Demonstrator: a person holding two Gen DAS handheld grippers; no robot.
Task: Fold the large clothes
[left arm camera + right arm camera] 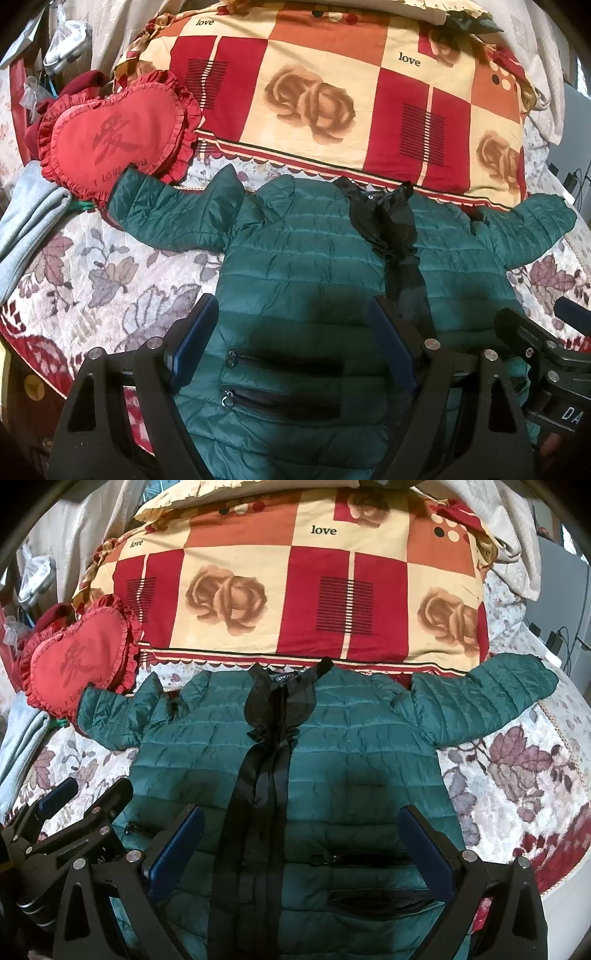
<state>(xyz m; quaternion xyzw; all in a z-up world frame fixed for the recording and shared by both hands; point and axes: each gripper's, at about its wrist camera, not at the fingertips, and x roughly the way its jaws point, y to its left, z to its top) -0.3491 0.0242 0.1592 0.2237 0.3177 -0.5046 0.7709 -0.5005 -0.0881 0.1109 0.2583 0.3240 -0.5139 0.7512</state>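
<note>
A dark green quilted jacket point(303, 266) point(354, 746) lies front up on the bed. Both sleeves point(173, 218) point(480, 698) are spread out to the sides. A black zipper band point(266, 760) runs down its middle, and zipped pockets point(284, 362) show low on the front. My left gripper point(295, 301) hangs over the jacket's lower left half, open, with nothing between its fingers. My right gripper point(301, 812) hovers over the lower middle and right half, also open and holding nothing. Each gripper shows at the edge of the other's view: the right point(539, 310), the left point(94, 788).
A folded quilt point(332, 92) with roses and "love" print lies just behind the jacket's collar. A red heart-shaped pillow point(114, 140) touches the left sleeve's cuff. Light blue cloth point(26, 229) lies at the far left. The flowered bedspread point(517, 768) shows beside the jacket; cables point(565, 638) run at the far right.
</note>
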